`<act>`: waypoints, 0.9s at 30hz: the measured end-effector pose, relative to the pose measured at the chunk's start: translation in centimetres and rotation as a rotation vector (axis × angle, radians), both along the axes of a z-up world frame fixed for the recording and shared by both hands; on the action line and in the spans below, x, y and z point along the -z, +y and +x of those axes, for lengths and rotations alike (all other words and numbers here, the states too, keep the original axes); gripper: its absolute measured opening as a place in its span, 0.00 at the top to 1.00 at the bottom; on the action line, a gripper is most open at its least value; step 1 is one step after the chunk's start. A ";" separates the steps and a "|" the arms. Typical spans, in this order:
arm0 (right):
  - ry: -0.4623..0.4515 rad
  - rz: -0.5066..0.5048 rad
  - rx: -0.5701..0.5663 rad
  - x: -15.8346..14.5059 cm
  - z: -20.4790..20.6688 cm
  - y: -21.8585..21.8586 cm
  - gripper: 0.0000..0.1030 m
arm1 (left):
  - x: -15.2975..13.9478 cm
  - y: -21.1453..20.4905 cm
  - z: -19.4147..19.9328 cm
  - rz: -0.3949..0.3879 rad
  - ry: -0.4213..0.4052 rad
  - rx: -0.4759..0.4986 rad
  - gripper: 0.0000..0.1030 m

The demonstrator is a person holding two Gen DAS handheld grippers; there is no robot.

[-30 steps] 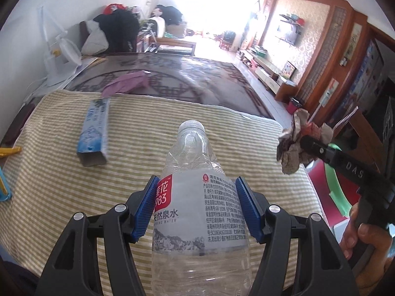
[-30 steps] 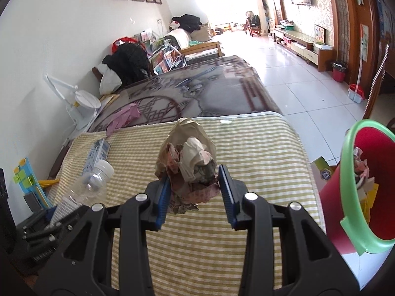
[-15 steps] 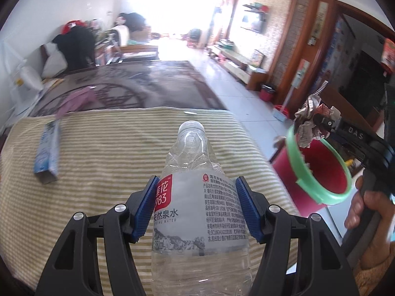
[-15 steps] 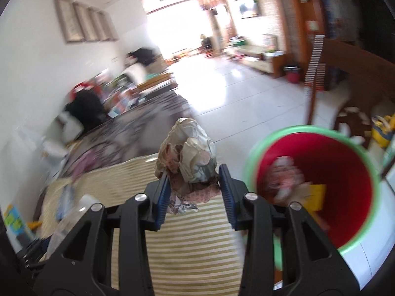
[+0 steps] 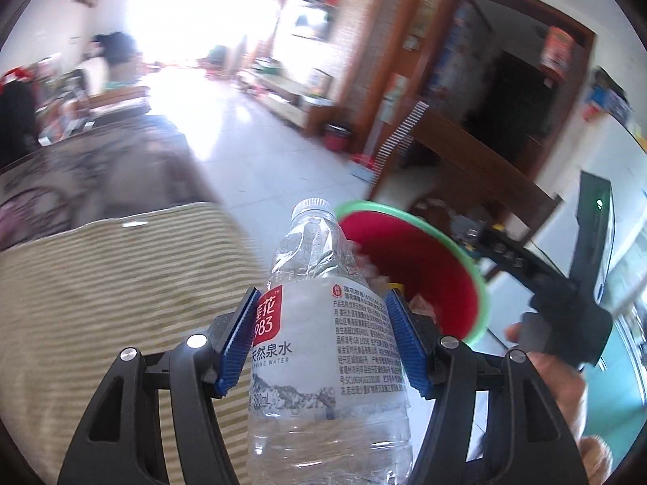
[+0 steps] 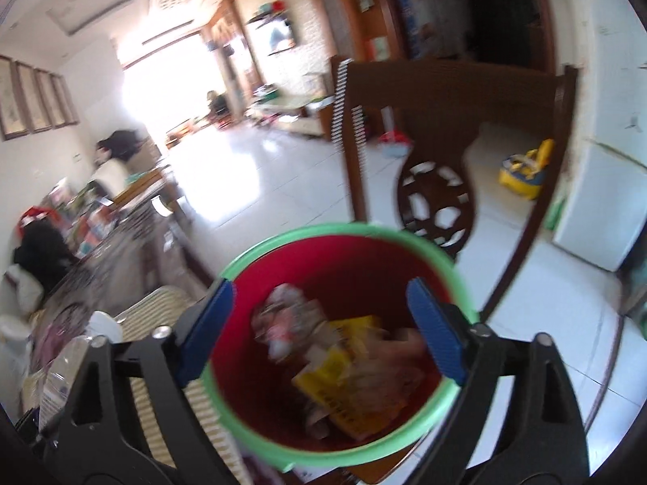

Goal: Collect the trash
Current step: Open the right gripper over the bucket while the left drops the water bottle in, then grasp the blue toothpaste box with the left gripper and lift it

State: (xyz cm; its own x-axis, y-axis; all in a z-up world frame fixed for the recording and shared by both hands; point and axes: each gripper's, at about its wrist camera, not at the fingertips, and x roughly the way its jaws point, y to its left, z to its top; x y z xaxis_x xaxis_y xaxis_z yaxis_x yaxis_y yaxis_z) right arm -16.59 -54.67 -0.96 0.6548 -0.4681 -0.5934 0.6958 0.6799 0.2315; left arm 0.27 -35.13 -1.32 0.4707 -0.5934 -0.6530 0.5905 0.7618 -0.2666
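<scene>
Holding the water bottle clamped in our left gripper, neck aimed forward, red bin just ahead-right; right gripper gapes empty directly over it.

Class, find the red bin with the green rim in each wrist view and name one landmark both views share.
Left wrist view: the red bin with the green rim sits right of centre, behind the clear plastic water bottle.
Right wrist view: the bin fills the lower centre, between the open tongs.
Shared landmark: the striped tablecloth.
</scene>
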 end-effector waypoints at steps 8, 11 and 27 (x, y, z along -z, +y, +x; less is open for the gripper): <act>-0.020 -0.045 0.232 -0.4 -2.8 -2.4 0.08 | 1.1 -7.3 0.6 0.012 0.022 0.171 0.41; -0.020 -0.033 0.223 -0.3 -2.4 -2.5 0.08 | 1.5 -8.0 1.1 0.044 0.019 0.160 0.28; -0.007 -0.158 -0.013 -2.3 3.3 4.5 0.05 | 3.0 23.3 3.8 0.075 -0.025 -0.511 0.21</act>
